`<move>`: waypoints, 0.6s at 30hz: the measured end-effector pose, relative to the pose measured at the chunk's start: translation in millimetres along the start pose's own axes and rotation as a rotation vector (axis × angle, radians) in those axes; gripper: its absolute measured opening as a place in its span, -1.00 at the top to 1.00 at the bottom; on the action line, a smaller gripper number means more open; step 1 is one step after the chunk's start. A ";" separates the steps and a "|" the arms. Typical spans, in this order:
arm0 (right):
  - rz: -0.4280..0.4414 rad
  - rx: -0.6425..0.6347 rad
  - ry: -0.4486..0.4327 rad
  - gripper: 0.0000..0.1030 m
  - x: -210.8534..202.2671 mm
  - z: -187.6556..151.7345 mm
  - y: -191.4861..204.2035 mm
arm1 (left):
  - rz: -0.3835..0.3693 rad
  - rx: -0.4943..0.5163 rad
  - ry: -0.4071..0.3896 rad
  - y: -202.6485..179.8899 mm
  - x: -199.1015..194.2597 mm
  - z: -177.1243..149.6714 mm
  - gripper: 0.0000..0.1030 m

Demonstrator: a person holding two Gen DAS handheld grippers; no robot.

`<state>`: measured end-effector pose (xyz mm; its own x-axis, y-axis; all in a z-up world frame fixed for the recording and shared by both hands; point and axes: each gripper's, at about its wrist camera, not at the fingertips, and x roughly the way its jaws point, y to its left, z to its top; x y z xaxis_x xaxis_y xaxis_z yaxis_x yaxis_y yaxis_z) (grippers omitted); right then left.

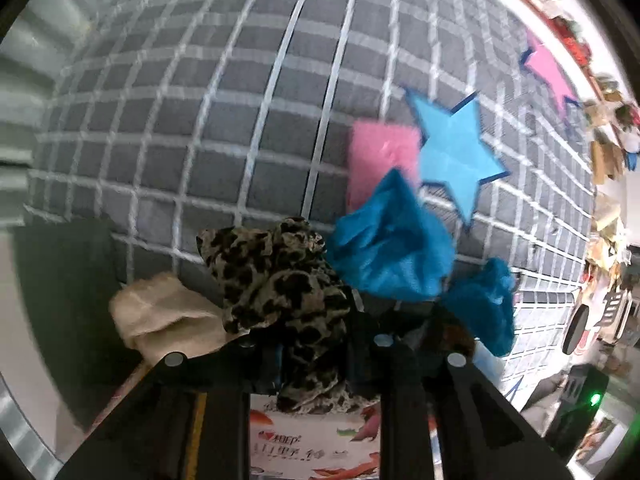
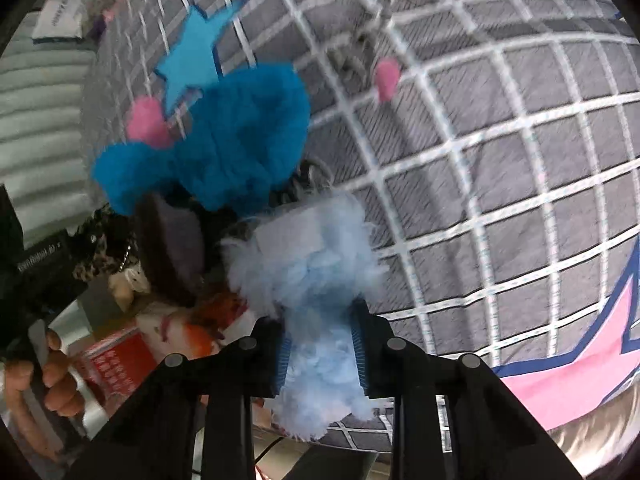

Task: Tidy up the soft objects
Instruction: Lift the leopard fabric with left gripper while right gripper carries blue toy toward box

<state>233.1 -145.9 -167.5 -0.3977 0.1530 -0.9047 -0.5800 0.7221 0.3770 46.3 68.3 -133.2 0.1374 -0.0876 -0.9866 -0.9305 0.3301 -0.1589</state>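
My left gripper (image 1: 316,356) is shut on a leopard-print cloth (image 1: 280,280) and holds it above a printed box. A crumpled teal cloth (image 1: 392,240) hangs just right of it, and a beige cloth (image 1: 164,312) lies to its left. A pink fuzzy pad (image 1: 380,156) lies beside a blue star mark (image 1: 452,152) on the grey checked bed cover (image 1: 200,120). My right gripper (image 2: 320,348) is shut on a pale blue fluffy item (image 2: 312,280). The teal cloth (image 2: 240,140) lies beyond it, near the blue star mark (image 2: 192,56) and the pink pad (image 2: 146,122).
A pink star mark (image 1: 548,68) lies at the far right of the bed; it also shows in the right wrist view (image 2: 580,372). A small pink piece (image 2: 387,74) lies on the cover. A printed box (image 1: 312,440) sits below my left gripper. Cluttered shelves (image 1: 608,152) run along the right. The left gripper and hand (image 2: 36,360) show at the left.
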 end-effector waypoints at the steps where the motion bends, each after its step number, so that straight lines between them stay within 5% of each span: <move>1: 0.000 0.000 -0.017 0.45 -9.8 0.4 -8.2 | 0.013 0.033 -0.044 -3.3 -13.7 -2.6 0.54; 5: -0.022 0.019 -0.080 0.45 -43.4 5.3 -33.1 | 0.017 0.133 -0.136 -13.7 -51.6 -12.0 0.54; 9: -0.148 -0.010 -0.113 0.44 -59.5 11.5 -61.0 | 0.020 0.221 -0.179 -22.0 -76.1 -26.7 0.54; 18: -0.404 -0.178 -0.045 0.33 -17.0 -4.8 -63.0 | 0.015 0.414 -0.161 -53.7 -84.7 -76.0 0.54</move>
<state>273.0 -197.3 -174.9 -0.0853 -0.0857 -0.9927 -0.7974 0.6032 0.0164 58.8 -13.5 -38.4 0.2067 0.0567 -0.9768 -0.7228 0.6817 -0.1134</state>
